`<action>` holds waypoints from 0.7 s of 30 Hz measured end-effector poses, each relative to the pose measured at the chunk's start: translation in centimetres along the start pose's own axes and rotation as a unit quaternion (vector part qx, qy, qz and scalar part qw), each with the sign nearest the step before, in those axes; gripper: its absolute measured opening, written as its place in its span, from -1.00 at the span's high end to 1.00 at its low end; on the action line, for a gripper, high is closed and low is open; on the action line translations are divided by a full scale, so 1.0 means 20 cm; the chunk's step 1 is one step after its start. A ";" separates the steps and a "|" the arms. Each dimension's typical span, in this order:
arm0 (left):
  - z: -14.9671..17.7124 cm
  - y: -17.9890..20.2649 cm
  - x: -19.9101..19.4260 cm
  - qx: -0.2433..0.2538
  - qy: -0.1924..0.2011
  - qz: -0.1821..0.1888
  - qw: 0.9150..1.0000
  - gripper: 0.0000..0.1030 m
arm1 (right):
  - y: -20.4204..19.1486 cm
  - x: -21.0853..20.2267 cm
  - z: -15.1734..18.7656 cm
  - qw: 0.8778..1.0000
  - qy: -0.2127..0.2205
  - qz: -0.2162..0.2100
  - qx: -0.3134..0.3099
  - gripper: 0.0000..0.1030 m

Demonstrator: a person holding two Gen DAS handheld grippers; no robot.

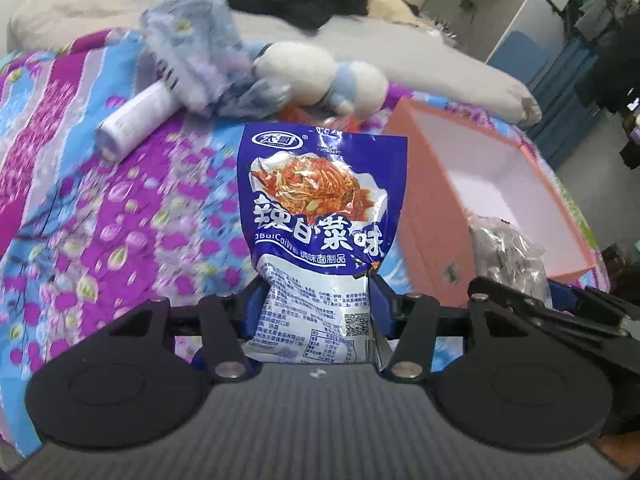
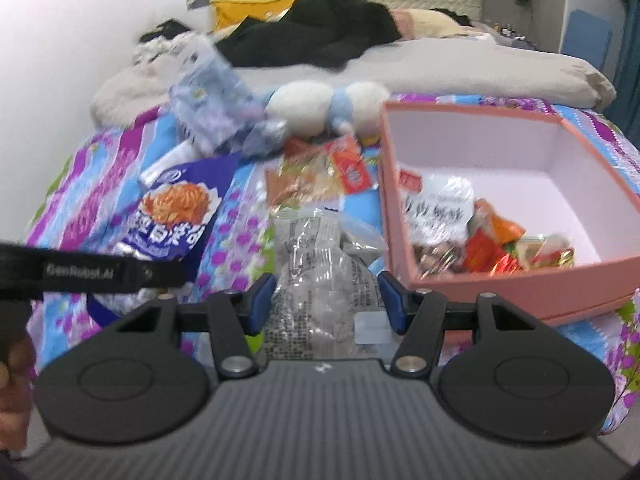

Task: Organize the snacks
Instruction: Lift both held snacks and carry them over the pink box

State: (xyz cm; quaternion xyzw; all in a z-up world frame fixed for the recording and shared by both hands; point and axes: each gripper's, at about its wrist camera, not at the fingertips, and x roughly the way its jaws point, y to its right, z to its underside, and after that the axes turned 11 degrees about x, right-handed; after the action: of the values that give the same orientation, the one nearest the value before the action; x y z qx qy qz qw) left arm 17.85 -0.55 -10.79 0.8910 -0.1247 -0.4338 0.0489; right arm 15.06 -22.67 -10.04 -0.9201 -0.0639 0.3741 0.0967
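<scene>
Holding a blue snack packet (image 1: 320, 216) pinched in my left gripper (image 1: 320, 312), I see it raised just left of the pink box (image 1: 436, 248). My right gripper (image 2: 326, 300) pinches a clear grey packet (image 2: 320, 272), also left of that box, where other snacks (image 2: 480, 236) lie.

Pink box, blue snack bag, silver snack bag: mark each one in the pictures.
pink box (image 2: 520, 292), right wrist view, on its near outer wall.
blue snack bag (image 1: 320, 204), left wrist view, on the printed front, held in the left claw.
silver snack bag (image 2: 324, 280), right wrist view, on the crinkled middle, held in the right claw.
</scene>
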 end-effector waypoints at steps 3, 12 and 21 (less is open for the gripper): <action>-0.11 0.06 -0.02 0.006 0.012 0.008 1.000 -0.15 | 0.02 -0.04 -0.10 1.000 0.017 0.003 -0.001 -0.14; -0.50 0.30 -0.06 0.028 0.067 0.038 0.997 -0.15 | 0.12 -0.16 -0.43 0.998 0.069 0.003 0.011 -0.15; -0.82 0.54 0.04 0.034 0.097 0.083 0.991 -0.15 | 0.31 -0.19 -0.67 0.994 0.106 0.023 0.016 -0.15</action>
State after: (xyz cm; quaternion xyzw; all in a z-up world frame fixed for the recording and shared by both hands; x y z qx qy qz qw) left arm 29.36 -11.43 0.87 0.9164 -0.2079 -0.3356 0.0662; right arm 21.96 -31.23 0.44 -0.9542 -0.0263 0.2773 0.1092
